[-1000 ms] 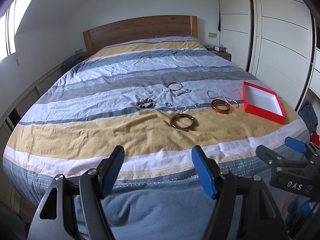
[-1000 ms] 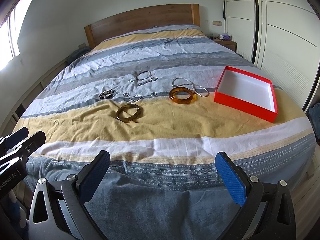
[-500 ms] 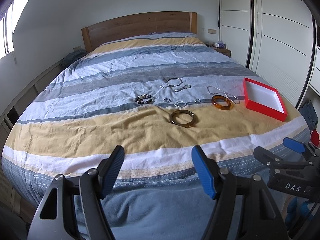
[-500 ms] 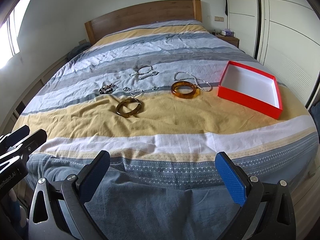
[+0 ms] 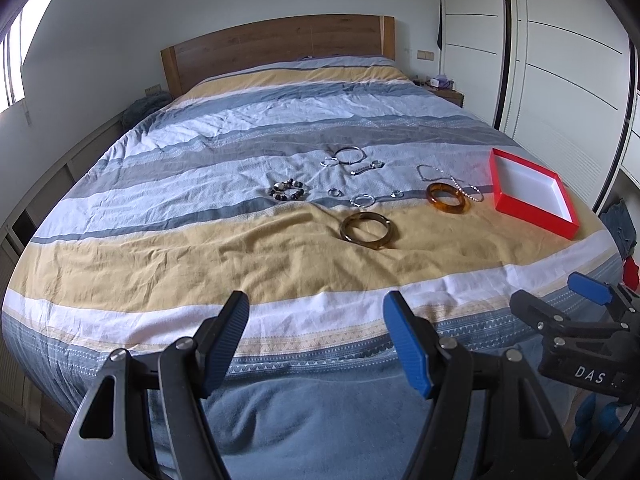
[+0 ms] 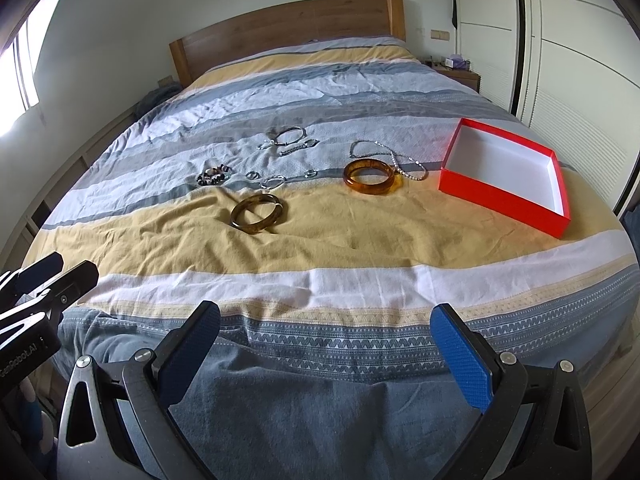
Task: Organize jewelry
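The left gripper [image 5: 316, 336] is hovering at the bottom of its own view with its blue pads spread apart and nothing between them. The right gripper [image 6: 326, 344] is doing the same in its view, jaws released wider still and gripping nothing. Both are hanging over the foot of the bed [image 6: 360, 272], well short of any jewelry.

Everything to be sorted is lying up the frame from the jaws, on the striped cover. Nearest is the dark brown bangle [image 5: 366, 230], lying flat on the yellow band just above and slightly right of the left jaws; in the right view the same bangle [image 6: 258, 214] is sitting up and to the left. The amber bangle [image 6: 372, 176] is lying flat further up, almost straight ahead of the right jaws, and the red box [image 6: 560, 216] — open, white inside, seemingly empty — is resting at the right of the frame, well apart from the bangles. So the right hand looks better placed for the amber bangle and the box, the left for the brown one.

Beyond these, a bead bracket of dark stones [image 5: 288, 191], several small rings [image 5: 335, 192], a thin silver hoop [image 5: 350, 155] and a bead chain [image 6: 400, 162] are scattered across the pale blue band; the chain is touching the amber bangle's far edge and may drag along with it.

Nothing is standing between jaws and jewelry — only creases in the soft cover, which could make the flat pieces awkward to pinch.
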A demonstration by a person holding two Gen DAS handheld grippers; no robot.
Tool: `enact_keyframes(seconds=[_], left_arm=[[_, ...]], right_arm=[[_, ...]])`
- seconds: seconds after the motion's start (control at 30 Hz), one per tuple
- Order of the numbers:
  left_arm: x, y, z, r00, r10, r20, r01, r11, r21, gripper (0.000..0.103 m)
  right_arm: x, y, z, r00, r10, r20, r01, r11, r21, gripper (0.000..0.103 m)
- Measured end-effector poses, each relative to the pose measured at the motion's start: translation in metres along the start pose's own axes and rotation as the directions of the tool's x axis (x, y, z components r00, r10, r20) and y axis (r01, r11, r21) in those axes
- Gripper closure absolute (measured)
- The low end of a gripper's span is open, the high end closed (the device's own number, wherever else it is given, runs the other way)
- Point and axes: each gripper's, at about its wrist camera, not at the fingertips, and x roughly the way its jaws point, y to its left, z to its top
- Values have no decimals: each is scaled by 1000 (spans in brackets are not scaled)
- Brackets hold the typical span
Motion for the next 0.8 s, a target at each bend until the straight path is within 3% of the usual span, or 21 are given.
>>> enact_keyframes(seconds=[0.57, 0.8], left_arm=[[25, -2, 12, 1000, -8, -27, 9, 1000, 26, 35], [61, 1, 32, 995, -38, -98, 39, 999, 5, 35]], right_arm=[[8, -12, 17, 1000, 17, 10, -18, 1000, 18, 1], [29, -36, 41, 999, 47, -1, -47, 997, 66, 12]])
